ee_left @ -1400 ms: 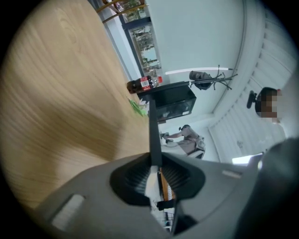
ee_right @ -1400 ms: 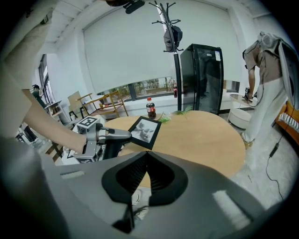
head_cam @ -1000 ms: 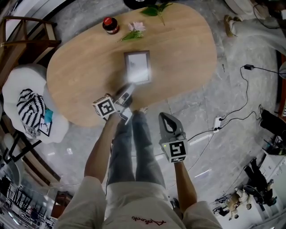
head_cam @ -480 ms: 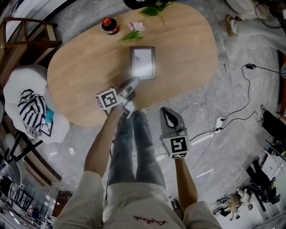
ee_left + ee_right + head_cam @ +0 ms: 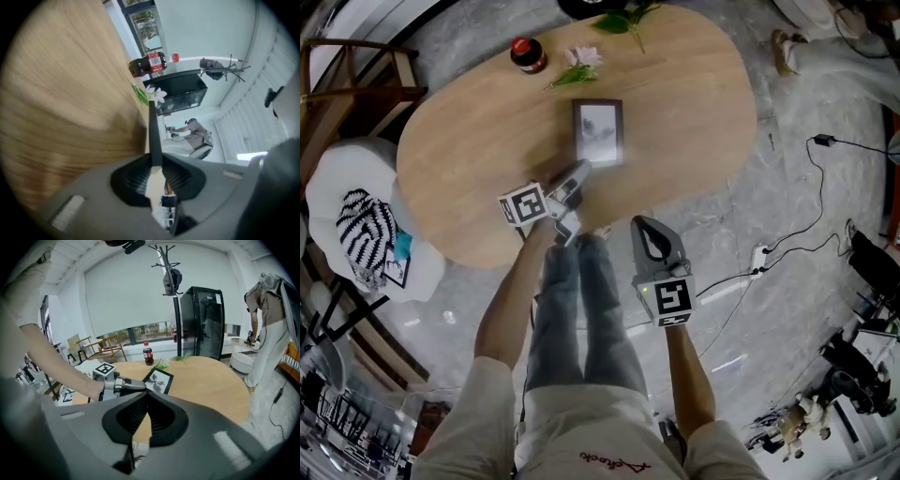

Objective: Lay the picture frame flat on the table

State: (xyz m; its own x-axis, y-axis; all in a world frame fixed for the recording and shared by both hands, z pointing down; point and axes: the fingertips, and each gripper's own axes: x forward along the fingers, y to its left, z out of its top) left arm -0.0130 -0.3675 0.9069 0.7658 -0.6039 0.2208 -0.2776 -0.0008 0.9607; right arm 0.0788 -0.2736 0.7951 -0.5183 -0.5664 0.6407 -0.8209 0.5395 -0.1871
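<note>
The dark-rimmed picture frame (image 5: 598,131) lies face up, flat or nearly so, in the middle of the oval wooden table (image 5: 694,103). My left gripper (image 5: 581,169) is shut on its near edge. In the left gripper view that frame (image 5: 152,136) shows edge-on as a thin dark line pinched between the jaws. The right gripper view shows the frame (image 5: 158,380) low on the tabletop with the left gripper (image 5: 136,386) at its edge. My right gripper (image 5: 649,239) hangs over the floor just off the table's near edge, jaws shut on nothing (image 5: 146,393).
A cola bottle (image 5: 531,53), a pink flower (image 5: 581,64) and a leafy sprig (image 5: 628,19) lie at the table's far side. A white chair with a striped cushion (image 5: 356,225) stands to the left. Cables and a power strip (image 5: 757,258) lie on the floor to the right.
The frame has slid a little farther onto the table and tipped back: its glare is gone and the picture shows. The left gripper followed it. The right gripper barely shifted.
</note>
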